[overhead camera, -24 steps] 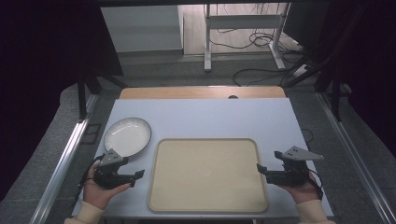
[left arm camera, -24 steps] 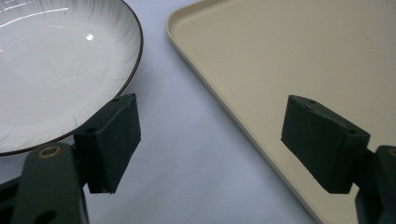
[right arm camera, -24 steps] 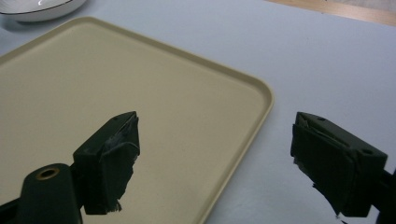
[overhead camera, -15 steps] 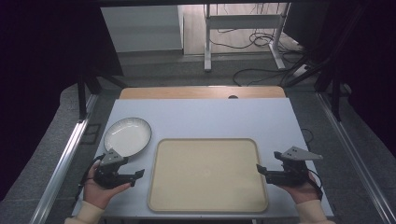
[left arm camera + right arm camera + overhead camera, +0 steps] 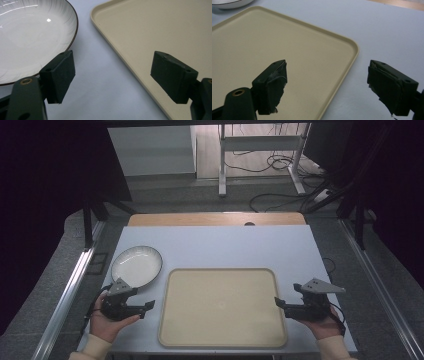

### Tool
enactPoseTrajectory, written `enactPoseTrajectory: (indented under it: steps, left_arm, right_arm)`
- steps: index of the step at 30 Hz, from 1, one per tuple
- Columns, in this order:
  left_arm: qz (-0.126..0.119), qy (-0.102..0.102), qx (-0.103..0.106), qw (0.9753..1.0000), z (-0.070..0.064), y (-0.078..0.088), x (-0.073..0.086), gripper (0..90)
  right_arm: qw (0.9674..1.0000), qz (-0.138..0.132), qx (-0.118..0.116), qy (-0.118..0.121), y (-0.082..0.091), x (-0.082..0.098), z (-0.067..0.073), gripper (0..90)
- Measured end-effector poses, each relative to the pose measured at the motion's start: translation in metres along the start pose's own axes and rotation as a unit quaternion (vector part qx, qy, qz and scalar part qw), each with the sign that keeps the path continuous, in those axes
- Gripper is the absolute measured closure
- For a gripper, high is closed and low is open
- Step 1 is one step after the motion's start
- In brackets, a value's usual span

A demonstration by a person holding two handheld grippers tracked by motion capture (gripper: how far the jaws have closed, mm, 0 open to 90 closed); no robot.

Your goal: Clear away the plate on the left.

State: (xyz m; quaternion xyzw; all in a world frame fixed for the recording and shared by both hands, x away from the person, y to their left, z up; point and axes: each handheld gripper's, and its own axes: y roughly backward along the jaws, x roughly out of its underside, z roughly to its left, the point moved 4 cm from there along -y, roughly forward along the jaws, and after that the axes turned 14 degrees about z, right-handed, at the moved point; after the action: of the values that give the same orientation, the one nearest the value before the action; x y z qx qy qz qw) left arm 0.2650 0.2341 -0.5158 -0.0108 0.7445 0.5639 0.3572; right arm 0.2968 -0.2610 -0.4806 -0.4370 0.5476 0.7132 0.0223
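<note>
High view first: a pale desk with a beige tray lying flat in the middle of its near half, and a white plate with a dark rim just off the tray's far left corner, close to it but apart. Past the far edge of the desk runs a wooden strip, and beyond that cables trail across the floor around a metal stand.

Left gripper sits low at the tray's left edge, just below the plate; right gripper is at the tray's right edge, facing inward. Nothing lies between either gripper and the tray, and the tray is bare.

Left gripper view now: fingers spread wide, nothing between them, bare desk in the gap. One finger overlaps the plate's rim in the picture, the other sits over the tray's raised lip; whether either touches, I can't tell. The plate is glossy, with faint ribbing toward its rim.

Right gripper view: fingers wide apart too, empty, straddling the tray's rounded corner. The tray is smooth and matte, with a low lip.
</note>
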Motion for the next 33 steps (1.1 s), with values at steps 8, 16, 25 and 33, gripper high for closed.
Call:
enactPoseTrajectory:
  steps: [8, 16, 25, 33]
  left_arm:
    - [-0.006, 0.007, 0.001, 1.0, 0.004, 0.004, -0.001, 18.9]
    - [-0.012, 0.019, 0.0, 0.9997, 0.017, 0.008, -0.006, 19.0]
    - [-0.024, 0.04, 0.001, 0.9989, 0.035, 0.011, -0.014, 19.3]
    - [-0.036, 0.067, 0.007, 0.9971, 0.047, 0.016, -0.021, 19.9]
  right_arm:
    - [1.0, 0.003, -0.001, 0.004, -0.002, 0.0, 0.002, 16.6]
    - [1.0, 0.007, 0.001, 0.005, -0.003, 0.001, 0.002, 16.8]
    - [0.9999, 0.009, 0.005, 0.003, -0.001, 0.004, 0.001, 16.9]
    - [1.0, 0.009, -0.003, -0.001, -0.003, 0.004, 0.001, 17.0]
